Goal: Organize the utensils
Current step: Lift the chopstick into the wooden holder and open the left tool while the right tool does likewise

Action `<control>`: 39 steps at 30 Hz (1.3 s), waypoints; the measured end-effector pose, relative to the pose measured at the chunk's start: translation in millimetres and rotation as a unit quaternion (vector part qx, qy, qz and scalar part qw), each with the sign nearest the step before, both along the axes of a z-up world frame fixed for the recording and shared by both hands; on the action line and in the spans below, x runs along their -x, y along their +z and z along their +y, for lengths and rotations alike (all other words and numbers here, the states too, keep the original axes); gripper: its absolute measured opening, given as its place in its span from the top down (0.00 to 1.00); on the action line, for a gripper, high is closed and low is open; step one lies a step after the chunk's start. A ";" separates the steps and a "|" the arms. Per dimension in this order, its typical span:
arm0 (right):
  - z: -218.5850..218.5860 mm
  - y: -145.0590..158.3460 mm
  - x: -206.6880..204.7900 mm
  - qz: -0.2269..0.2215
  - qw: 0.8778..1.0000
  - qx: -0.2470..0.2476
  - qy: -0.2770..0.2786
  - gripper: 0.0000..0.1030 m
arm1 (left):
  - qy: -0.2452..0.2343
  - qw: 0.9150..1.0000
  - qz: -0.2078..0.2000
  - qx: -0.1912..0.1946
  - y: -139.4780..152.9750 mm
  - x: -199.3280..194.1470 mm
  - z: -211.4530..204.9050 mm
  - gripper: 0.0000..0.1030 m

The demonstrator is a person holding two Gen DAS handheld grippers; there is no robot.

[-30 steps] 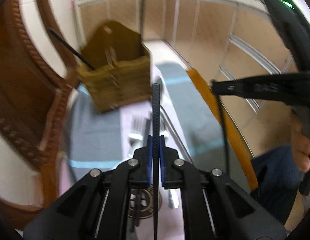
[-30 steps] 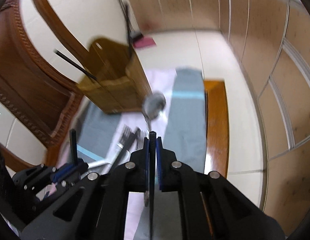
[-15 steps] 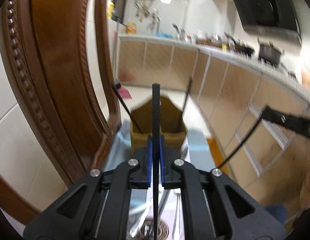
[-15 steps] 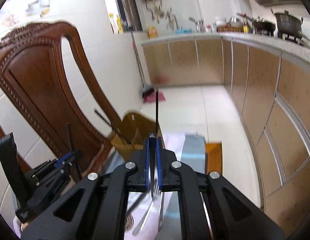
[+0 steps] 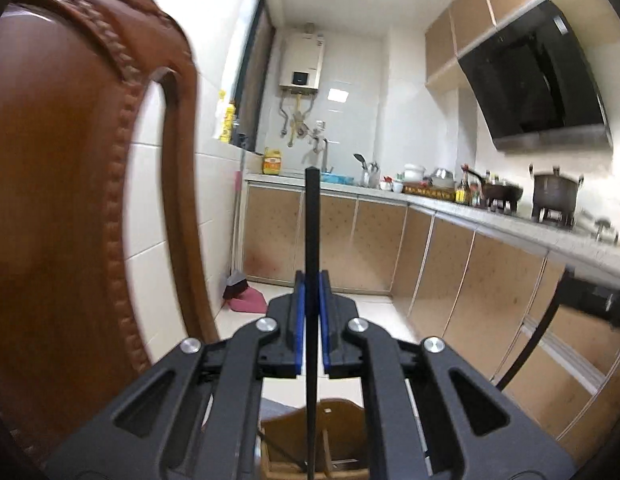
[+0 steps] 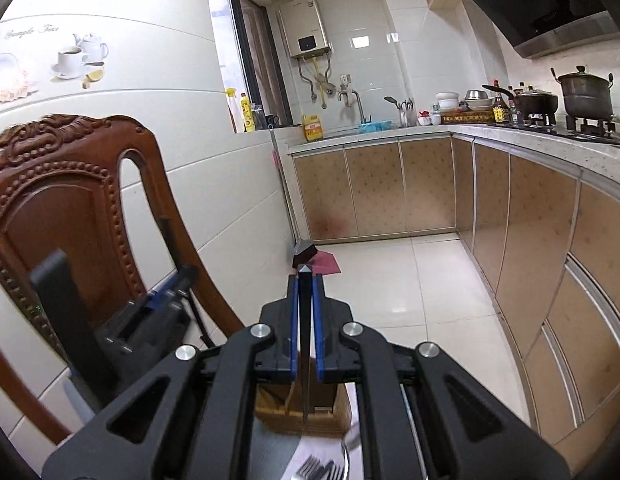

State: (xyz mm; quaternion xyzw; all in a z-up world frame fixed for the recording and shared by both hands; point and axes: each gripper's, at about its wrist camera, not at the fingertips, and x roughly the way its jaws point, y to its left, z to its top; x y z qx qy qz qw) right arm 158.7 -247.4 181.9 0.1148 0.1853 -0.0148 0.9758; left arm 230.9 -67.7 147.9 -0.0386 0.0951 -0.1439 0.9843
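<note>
A: What are the left tongs (image 5: 309, 320) doing?

B: Clamped on a black chopstick (image 5: 311, 240) that stands upright, its lower end dipping toward the wooden holder (image 5: 310, 440) below.

A: And the right tongs (image 6: 305, 320)?

B: Clenched on another dark stick (image 6: 304, 340), also upright, its tip hanging over the wooden holder (image 6: 310, 416).

A: Anything else lying about?

B: Forks (image 6: 321, 470) lie on a cloth just in front of the holder. A carved wooden chair (image 6: 70, 200) stands to the left, behind the left tongs (image 6: 166, 292).
</note>
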 end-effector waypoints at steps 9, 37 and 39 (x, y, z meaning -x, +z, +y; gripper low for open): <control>1.4 -46.1 -65.5 0.023 1.000 -0.007 -0.009 0.93 | 0.004 0.999 0.037 -0.009 -69.8 -57.4 -12.5 0.94; -23.4 -129.0 -33.7 0.100 0.993 -0.059 -0.025 0.74 | 0.048 0.997 0.053 0.006 -117.5 -14.0 36.1 0.66; -25.1 -127.0 -16.0 0.093 0.994 -0.052 -0.029 0.69 | 0.058 0.997 0.056 -0.009 -115.8 4.3 40.0 0.61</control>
